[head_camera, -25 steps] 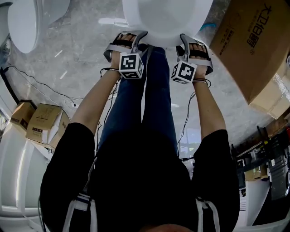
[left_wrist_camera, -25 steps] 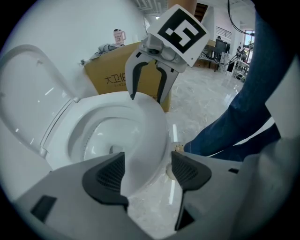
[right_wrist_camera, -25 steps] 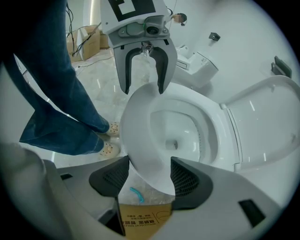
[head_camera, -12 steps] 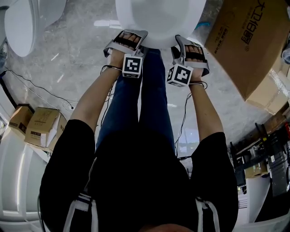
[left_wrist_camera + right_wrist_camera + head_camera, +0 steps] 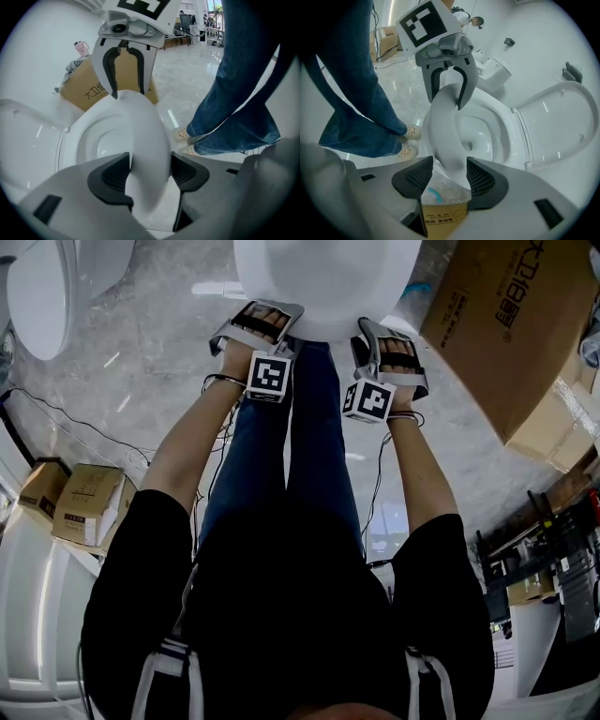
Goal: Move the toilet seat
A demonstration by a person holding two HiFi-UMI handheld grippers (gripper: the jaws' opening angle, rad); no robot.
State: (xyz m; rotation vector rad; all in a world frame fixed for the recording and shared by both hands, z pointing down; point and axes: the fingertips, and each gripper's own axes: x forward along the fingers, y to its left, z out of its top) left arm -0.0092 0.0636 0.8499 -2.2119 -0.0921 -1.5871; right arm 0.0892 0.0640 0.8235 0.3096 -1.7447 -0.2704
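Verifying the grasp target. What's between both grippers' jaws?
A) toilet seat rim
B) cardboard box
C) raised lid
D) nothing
A: the left gripper and right gripper have each just been closing their jaws on the white toilet seat, which fills the gap between the pads in both gripper views.

Glossy grey marble floor (image 5: pixel 141 371), large cardboard box (image 5: pixel 506 324) right, small cartons (image 5: pixel 89 498) and cables (image 5: pixel 75 418) left.

Toilet seat (image 5: pixel 443 122): white, glossy, smooth ring w/ rounded edge. Its front arc curves across the near side of the bowl (image 5: pixel 480 131), opp. the upright lid (image 5: pixel 562 126). Can't tell whether it rests on the bowl rim or sits just above it.
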